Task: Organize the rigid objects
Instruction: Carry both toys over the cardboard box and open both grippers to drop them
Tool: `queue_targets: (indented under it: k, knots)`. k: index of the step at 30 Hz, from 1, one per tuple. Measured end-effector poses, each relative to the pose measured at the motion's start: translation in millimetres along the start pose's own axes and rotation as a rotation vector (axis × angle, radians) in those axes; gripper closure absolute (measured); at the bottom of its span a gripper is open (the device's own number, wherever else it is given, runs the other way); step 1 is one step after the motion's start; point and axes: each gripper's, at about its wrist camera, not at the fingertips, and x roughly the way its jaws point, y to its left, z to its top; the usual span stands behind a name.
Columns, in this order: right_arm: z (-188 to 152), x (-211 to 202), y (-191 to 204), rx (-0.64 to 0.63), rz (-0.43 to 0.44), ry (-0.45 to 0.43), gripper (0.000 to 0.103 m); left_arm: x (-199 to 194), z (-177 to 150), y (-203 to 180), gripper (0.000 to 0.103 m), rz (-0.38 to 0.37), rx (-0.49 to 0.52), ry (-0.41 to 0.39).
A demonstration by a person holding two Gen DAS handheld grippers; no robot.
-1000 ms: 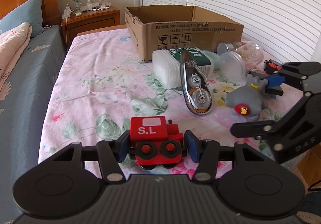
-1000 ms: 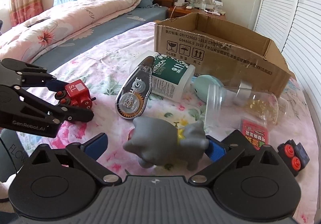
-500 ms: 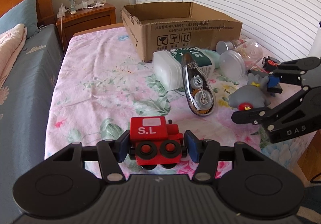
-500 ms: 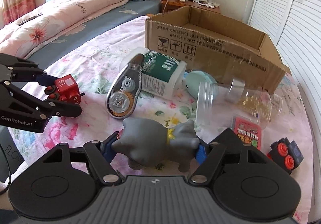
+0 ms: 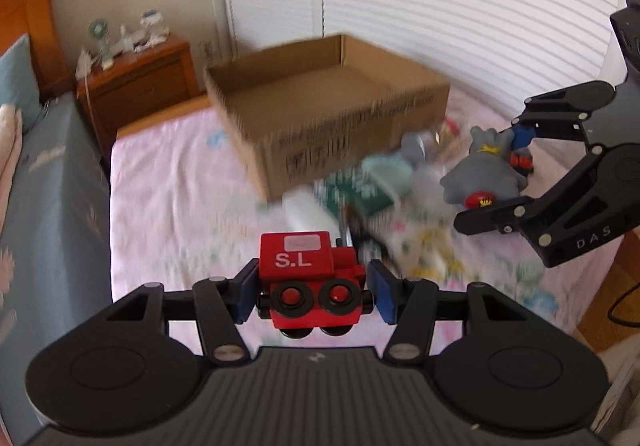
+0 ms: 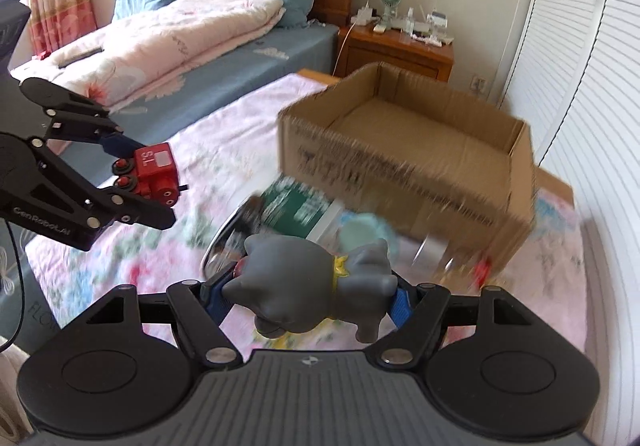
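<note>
- Bed with flowered sheet: lies below both claws and carries the clutter; neither claw touches it.
- Cardboard box: open-topped, ahead of both claws and seemingly bare inside. Probably the drop target.
- Left claw: clamped on a red toy train marked "S.L", pads on its two sides, raised off the sheet.
- Right claw: clamped on a grey rubber animal toy, held crosswise, raised.
- Loose clutter (green-labelled bottle, clear jar), blurred, between claws and box.
- Risk: both claws heading for one box could collide at the rim.
- Risk: the rounded, soft-looking toy may squirm out of the pads if swung fast.
- Risk: a low approach could clip the near wall and shove the box.
</note>
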Motion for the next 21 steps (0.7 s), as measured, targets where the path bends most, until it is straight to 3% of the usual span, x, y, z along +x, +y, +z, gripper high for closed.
queue_targets:
  k: [11,16,21]
  knots:
    - [49,-4,-51,0.013,-0.07,-0.088,0.026,44,110,23,0.047,0.019,0.022,-0.07]
    - [63,3,-71,0.024,-0.077,-0.105,0.026,81,155,35,0.047,0.036,0.035,-0.041]
    - [66,7,-83,0.048,-0.072,-0.11,0.026,123,179,41,0.046,0.11,0.004,-0.022]
